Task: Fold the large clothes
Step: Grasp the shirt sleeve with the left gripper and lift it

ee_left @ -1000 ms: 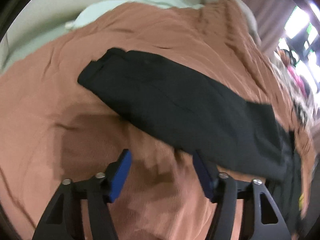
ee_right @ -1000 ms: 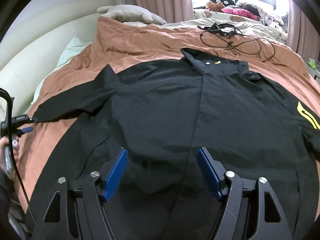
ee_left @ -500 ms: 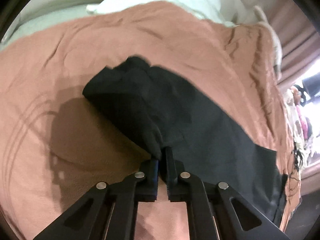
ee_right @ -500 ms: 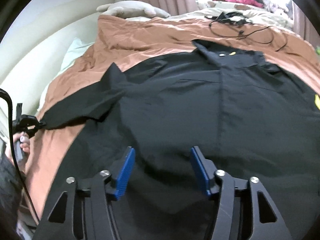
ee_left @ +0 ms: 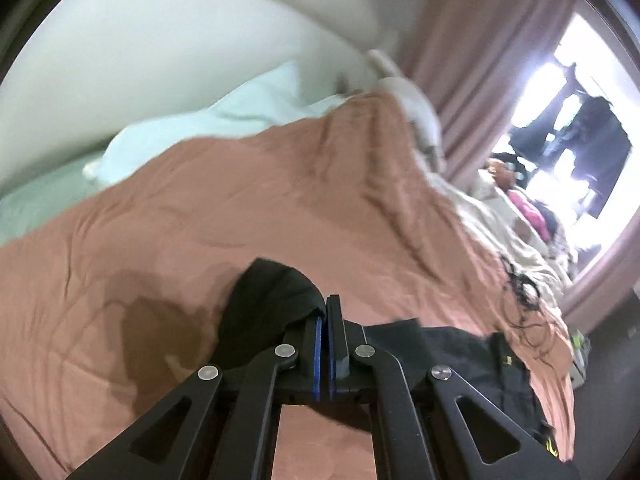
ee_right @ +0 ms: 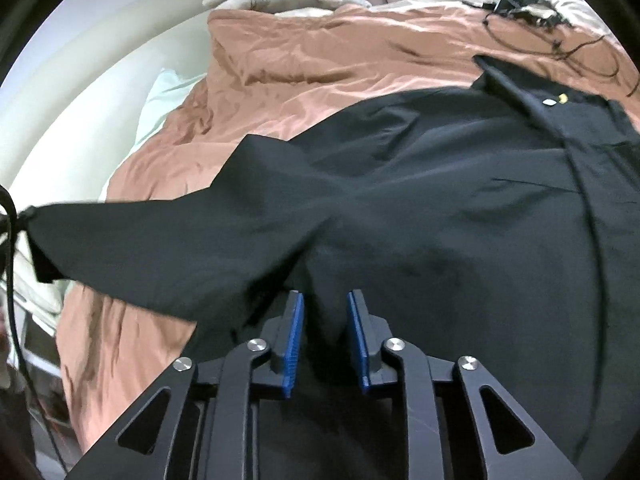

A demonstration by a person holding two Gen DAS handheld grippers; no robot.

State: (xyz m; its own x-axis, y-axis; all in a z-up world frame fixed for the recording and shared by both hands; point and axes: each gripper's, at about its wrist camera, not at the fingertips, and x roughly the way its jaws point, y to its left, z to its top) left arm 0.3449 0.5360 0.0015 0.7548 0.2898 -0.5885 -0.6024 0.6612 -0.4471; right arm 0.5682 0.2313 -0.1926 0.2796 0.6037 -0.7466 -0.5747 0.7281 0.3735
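Clamping the sleeve cuff (ee_left: pixel 276 300), the left tool (ee_left: pixel 326 320) has lifted it off the bed (ee_left: pixel 200 200); the right tool (ee_right: pixel 323 320) is narrowing around a fold of the black jacket (ee_right: pixel 440 200), starting the sleeve fold.

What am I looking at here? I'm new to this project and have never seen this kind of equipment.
These are two handheld grippers, one in each of a person's hands, each with a fisheye camera looking along its fingers. One picture comes from the left one, the other from the right. A black jacket lies spread on a bed's brown duvet. The left gripper has its jaws shut on the end of the jacket's sleeve, lifted off the duvet. The right gripper is over the jacket's body; its jaws are closing with a ridge of black cloth between them. Black cables lie beyond the collar.
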